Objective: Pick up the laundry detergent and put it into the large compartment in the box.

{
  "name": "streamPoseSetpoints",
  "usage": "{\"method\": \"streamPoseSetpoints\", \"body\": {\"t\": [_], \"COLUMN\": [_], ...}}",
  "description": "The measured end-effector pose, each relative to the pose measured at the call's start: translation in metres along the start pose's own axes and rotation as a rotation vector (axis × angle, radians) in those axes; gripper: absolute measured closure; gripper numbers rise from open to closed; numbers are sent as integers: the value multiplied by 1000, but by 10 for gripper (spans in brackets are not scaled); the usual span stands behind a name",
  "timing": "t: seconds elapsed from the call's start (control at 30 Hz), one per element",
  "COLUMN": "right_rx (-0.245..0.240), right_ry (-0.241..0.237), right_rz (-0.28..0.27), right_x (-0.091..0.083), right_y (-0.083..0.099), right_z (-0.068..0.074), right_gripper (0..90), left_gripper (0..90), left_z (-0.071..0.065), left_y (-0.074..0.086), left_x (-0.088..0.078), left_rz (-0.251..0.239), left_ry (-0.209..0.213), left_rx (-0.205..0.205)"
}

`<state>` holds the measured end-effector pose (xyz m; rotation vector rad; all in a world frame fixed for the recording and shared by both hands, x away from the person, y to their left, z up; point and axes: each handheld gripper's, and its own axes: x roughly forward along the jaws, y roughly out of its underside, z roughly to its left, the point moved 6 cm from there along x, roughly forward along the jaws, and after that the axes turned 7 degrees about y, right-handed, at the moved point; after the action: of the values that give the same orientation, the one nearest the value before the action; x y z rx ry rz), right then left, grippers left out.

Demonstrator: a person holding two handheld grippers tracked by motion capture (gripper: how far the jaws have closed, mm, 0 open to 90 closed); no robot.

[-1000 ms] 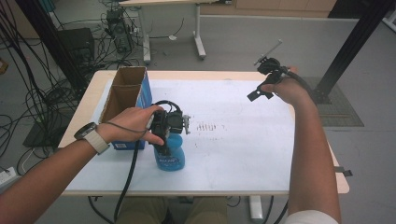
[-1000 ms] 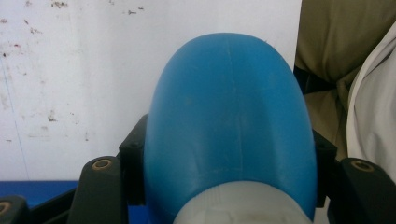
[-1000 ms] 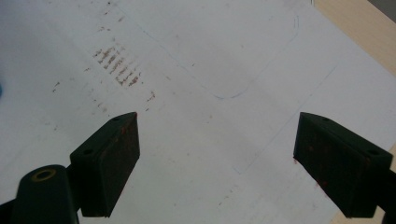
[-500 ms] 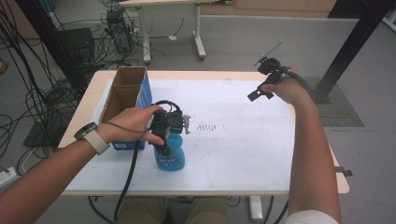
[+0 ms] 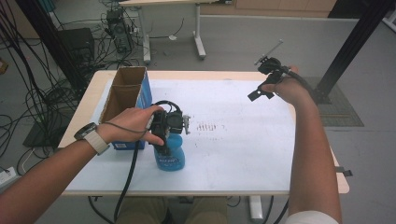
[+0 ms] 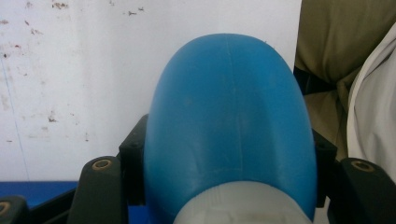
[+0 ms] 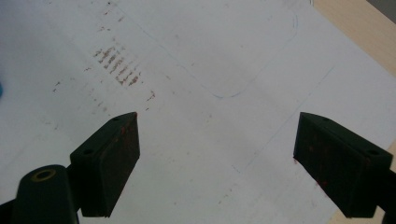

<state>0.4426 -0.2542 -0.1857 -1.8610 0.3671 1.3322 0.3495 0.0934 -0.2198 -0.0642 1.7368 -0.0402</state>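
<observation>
Taking the cardboard box [image 5: 125,100] at the worktop's [image 5: 243,154] left edge as the landmark and reading rightward: the blue bottle [image 5: 170,153] stands upright on the worktop just beside the box's near right corner, and the left gripper [image 5: 169,127] comes down on it from above, its jaws clamped on the bottle's shoulders; in the left gripper view the blue bottle [image 6: 229,121] bulges between the two black jaws. So the step in hand looks like a settled grasp with the bottle not yet lifted. The likely next move is a straight lift, kept vertical so the smooth, rounded body does not slip, and clear of the box wall. Far to the right of the box, the right gripper [image 5: 265,83] hangs above the worktop's far right corner, jaws wide apart with nothing between them. Against the earlier frames nothing differs: both hands, bottle and box sit as they did.
</observation>
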Motion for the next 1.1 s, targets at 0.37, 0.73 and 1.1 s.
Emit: {"method": "streamPoseSetpoints", "body": {"t": [0.37,0.73,1.1], "right_rx": [-5,-3,-3], "right_ry": [-1,0,-4], "right_rz": [3,2,2], "right_x": [1,1,3], "right_y": [-2,-1,0], "right_z": [1,1,1], "right_gripper": [145,145,145], "left_gripper": [380,380,380], "left_z": [0,0,0], "left_y": [0,0,0], "left_x": [0,0,0], "left_rz": [1,-1,-1], "left_ry": [-3,-3,1], "left_rx": [1,3,1]}}
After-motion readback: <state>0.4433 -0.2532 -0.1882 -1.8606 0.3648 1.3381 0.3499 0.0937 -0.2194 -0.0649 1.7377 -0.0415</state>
